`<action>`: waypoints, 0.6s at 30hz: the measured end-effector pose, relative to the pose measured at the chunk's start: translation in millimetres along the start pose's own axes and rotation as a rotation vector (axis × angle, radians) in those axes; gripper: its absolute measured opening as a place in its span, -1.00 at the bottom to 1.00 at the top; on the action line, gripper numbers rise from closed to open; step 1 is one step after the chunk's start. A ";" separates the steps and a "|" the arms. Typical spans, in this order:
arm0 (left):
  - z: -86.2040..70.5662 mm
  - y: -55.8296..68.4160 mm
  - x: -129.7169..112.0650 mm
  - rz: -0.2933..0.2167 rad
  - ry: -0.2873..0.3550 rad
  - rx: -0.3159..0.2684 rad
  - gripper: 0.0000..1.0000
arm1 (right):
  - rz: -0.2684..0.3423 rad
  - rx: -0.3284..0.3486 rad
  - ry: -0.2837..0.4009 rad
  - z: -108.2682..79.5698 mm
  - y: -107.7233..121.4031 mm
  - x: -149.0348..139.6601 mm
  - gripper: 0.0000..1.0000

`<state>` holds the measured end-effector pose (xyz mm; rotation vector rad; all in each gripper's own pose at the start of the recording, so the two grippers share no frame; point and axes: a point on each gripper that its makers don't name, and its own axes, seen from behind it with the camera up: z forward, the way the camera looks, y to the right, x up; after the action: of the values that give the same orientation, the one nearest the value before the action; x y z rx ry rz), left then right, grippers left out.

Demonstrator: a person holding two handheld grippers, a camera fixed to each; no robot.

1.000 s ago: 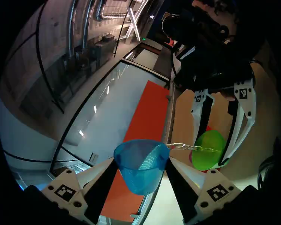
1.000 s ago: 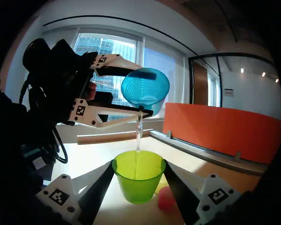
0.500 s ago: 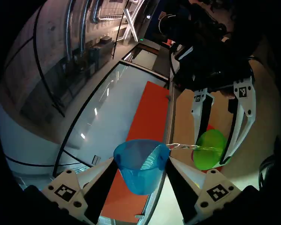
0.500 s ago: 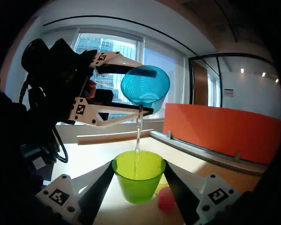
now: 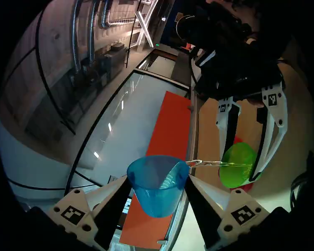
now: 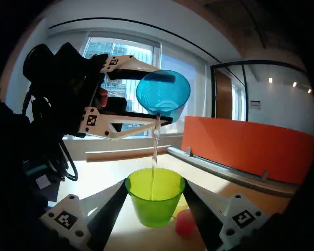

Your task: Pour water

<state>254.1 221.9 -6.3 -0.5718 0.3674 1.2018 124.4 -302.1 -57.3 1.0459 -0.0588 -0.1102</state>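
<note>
Right gripper view showed the left gripper (image 6: 163,97) pinching the tipped blue cup (image 6: 163,90) directly above the green cup (image 6: 154,205) clamped in the right gripper (image 6: 155,183), water (image 6: 155,146) streaming between.

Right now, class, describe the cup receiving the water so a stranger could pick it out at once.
Find the orange partition at the edge of the pale table. In front of it, the right gripper holds a green cup upright. Unlike the tilted blue cup above it in the left gripper, it catches the thin water stream.
</note>
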 end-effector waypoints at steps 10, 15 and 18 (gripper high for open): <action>0.4 -4.1 2.0 0.031 0.002 0.013 0.69 | -0.001 0.000 0.003 -0.3 -0.9 1.8 0.85; 1.0 -8.1 2.4 0.051 0.001 0.016 0.69 | -0.001 -0.001 0.006 -0.7 -0.2 2.9 0.85; 0.9 -10.4 2.1 0.063 -0.001 0.020 0.69 | -0.002 -0.002 0.007 -1.0 0.4 2.9 0.85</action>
<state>264.5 221.5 -4.5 -0.5454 0.3983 1.2576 127.4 -301.4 -57.5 1.0439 -0.0515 -0.1087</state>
